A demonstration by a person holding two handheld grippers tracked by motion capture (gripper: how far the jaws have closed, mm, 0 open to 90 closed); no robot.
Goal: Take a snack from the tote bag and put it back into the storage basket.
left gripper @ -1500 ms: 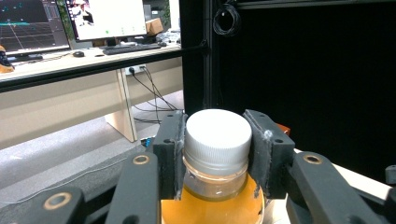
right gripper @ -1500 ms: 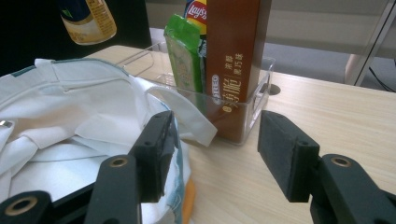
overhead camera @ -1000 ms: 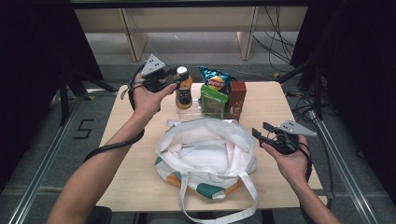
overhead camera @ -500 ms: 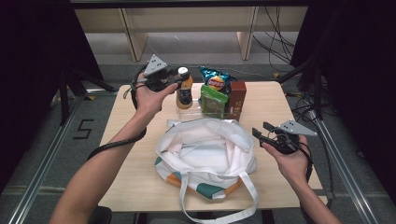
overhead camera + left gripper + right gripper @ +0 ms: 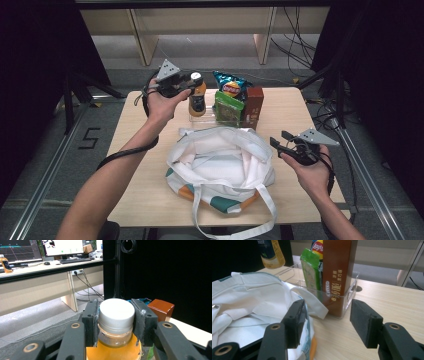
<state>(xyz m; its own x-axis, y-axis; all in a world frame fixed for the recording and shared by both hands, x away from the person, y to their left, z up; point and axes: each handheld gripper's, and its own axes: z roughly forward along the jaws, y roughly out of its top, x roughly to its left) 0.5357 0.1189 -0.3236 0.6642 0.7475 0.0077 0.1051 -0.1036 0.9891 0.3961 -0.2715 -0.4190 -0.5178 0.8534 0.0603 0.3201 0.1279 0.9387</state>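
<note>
Left hand-held gripper (image 5: 115,322) around bottle (image 5: 115,315) cap

Wooden table (image 5: 150,125): tote bag (image 5: 220,165), clear bin (image 5: 210,119).

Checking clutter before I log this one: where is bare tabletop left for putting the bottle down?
Bare table lies left of the bag, under the left forearm, and at the far right corner beyond the box. A narrower strip runs right of the bag, by the right claw. The middle is crowded: bag, then tray.
</note>
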